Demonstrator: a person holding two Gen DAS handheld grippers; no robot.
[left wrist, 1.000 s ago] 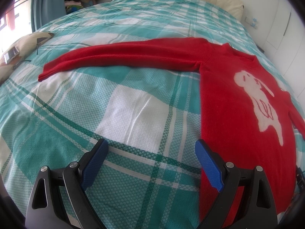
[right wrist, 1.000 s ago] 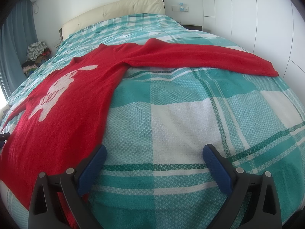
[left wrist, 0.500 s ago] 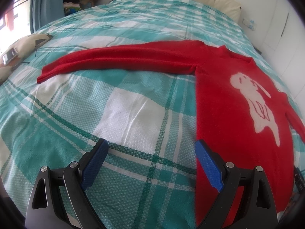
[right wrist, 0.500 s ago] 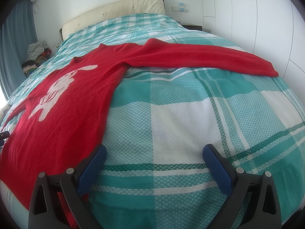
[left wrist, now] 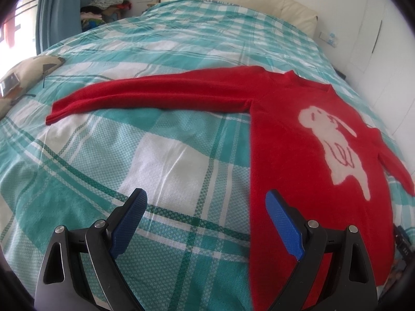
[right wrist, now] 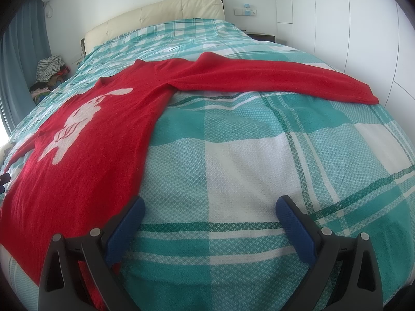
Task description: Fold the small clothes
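A red sweater (left wrist: 290,160) with a white rabbit figure (left wrist: 334,140) lies flat, front up, on the teal plaid bed cover (left wrist: 166,160). Its one sleeve (left wrist: 155,96) stretches out to the left in the left wrist view. The other sleeve (right wrist: 280,77) runs to the right in the right wrist view, where the sweater body (right wrist: 85,160) lies at left. My left gripper (left wrist: 206,207) hovers open over the cover beside the sweater's left side edge. My right gripper (right wrist: 210,212) is open too, just right of the sweater's other side edge. Neither holds anything.
A cream headboard (right wrist: 155,13) stands at the far end of the bed. A pile of clothes (left wrist: 109,2) sits by a blue curtain (left wrist: 57,5). A patterned cushion (left wrist: 23,77) lies at the bed's left edge. White wardrobe doors (right wrist: 350,26) line the right side.
The left wrist view has shifted so the sweater's side edge sits a little further left, under the right finger. The right gripper has barely moved. Both grippers stay open.
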